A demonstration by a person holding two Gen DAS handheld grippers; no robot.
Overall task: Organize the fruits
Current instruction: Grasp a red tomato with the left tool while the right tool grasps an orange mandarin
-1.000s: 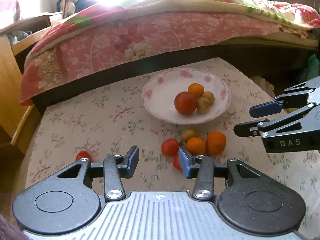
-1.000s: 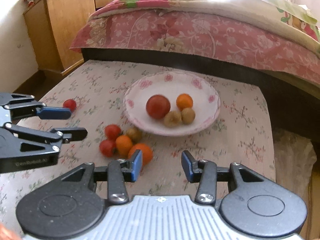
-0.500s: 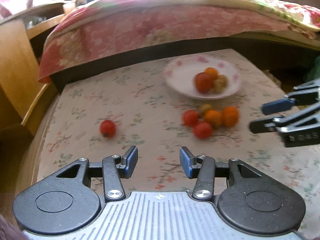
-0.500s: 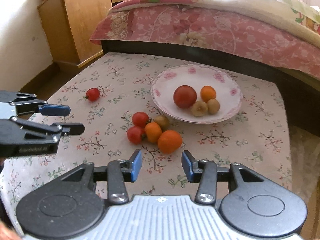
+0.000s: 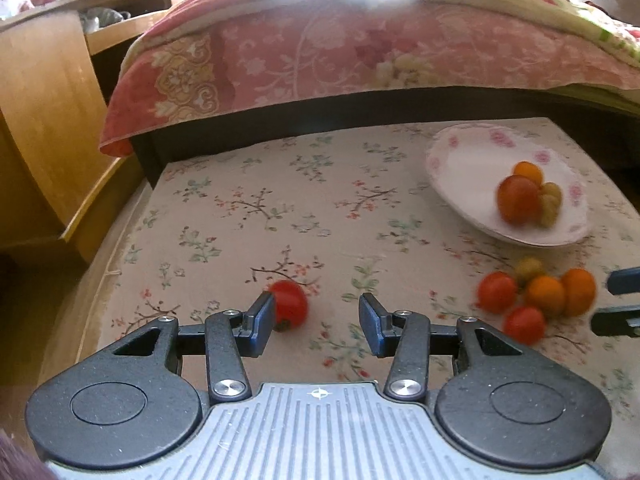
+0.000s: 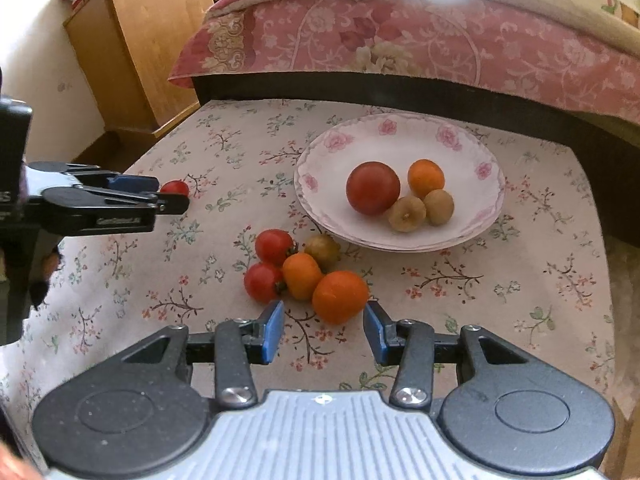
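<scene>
A lone small red tomato (image 5: 289, 305) lies on the floral cloth just inside the left finger of my open left gripper (image 5: 316, 326); the same lone tomato (image 6: 174, 188) shows beyond the left gripper (image 6: 168, 196) in the right wrist view. A white flowered plate (image 6: 328, 148) holds a big red tomato (image 6: 373, 187), an orange (image 6: 425, 178) and two kiwis (image 6: 423, 208). In front of it sits a loose cluster: two tomatoes (image 6: 269, 264), two oranges (image 6: 324, 286) and a kiwi (image 6: 322, 249). My right gripper (image 6: 324, 332) is open, just short of the largest orange (image 6: 340, 296).
A bed with a pink floral quilt (image 6: 420, 44) borders the far side of the table. A wooden cabinet (image 6: 136, 48) stands at the far left. The table's right edge (image 6: 600, 240) drops off beside the plate.
My left gripper has swung left and come down to the lone tomato, which now lies by its left finger. My right gripper has moved in close to the cluster's largest orange.
</scene>
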